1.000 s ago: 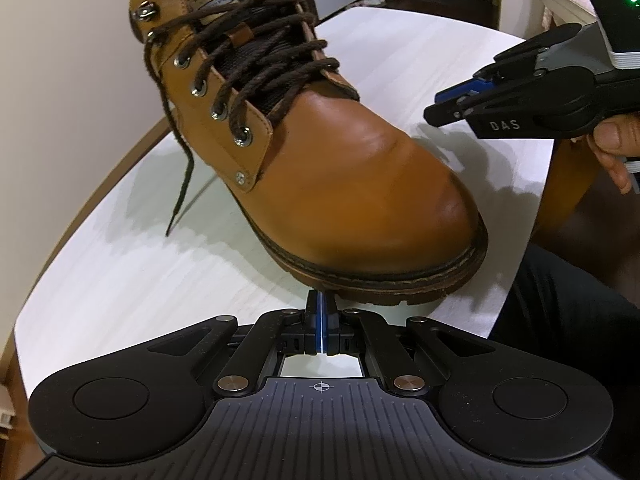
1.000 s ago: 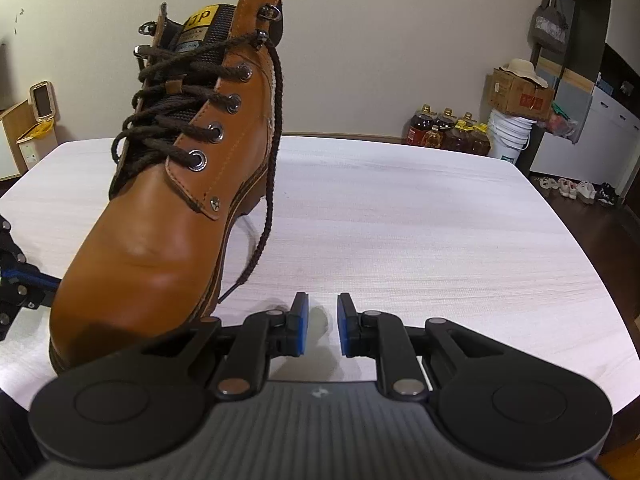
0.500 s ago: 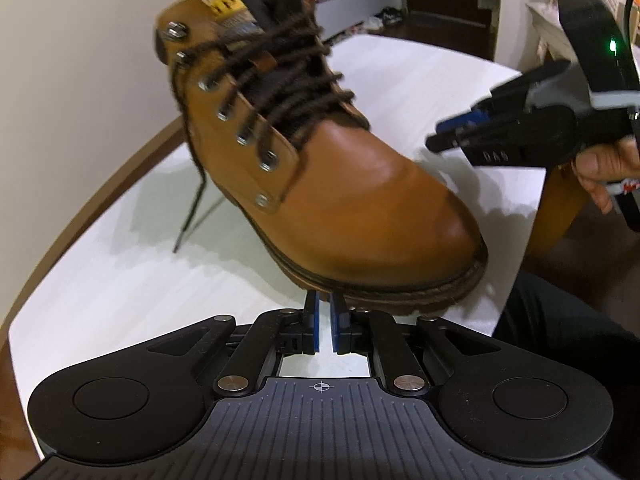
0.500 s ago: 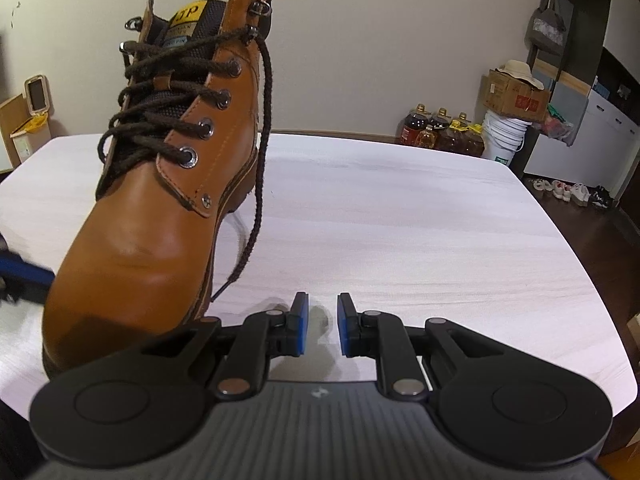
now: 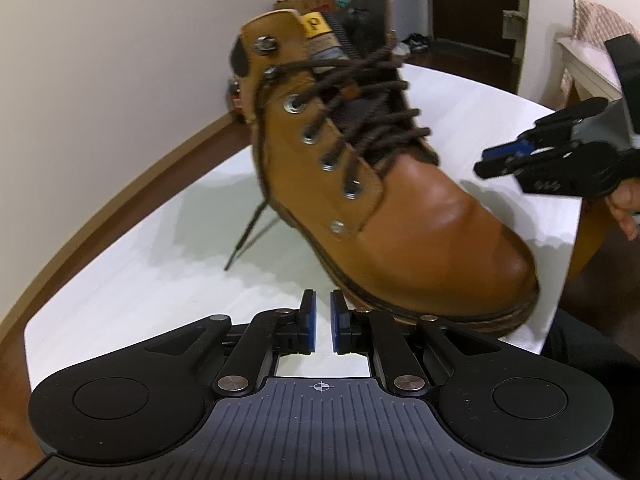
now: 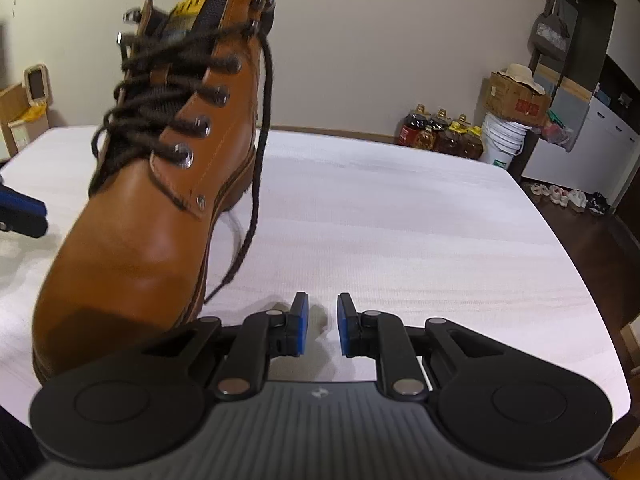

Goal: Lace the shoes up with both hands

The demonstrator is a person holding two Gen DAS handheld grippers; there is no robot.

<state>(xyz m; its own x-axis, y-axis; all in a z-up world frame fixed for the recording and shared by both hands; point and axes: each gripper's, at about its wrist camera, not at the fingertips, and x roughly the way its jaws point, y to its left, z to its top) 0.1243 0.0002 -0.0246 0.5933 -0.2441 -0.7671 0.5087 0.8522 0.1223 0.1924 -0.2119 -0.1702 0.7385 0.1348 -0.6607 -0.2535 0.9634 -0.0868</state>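
Fingers (image 5: 308,320) parted (both pairs); boot (image 5: 400,216) just beyond, untouched.

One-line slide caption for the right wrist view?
Right gripper open and empty beside the tan boot, one loose lace end hanging onto the white table.

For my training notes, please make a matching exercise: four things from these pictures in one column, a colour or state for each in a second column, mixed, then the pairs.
1. boot
2. laces
3. left gripper
4. table

a. open, empty
b. white
c. tan leather
d. dark brown, ends hanging loose

Pairs: 1-c, 2-d, 3-a, 4-b
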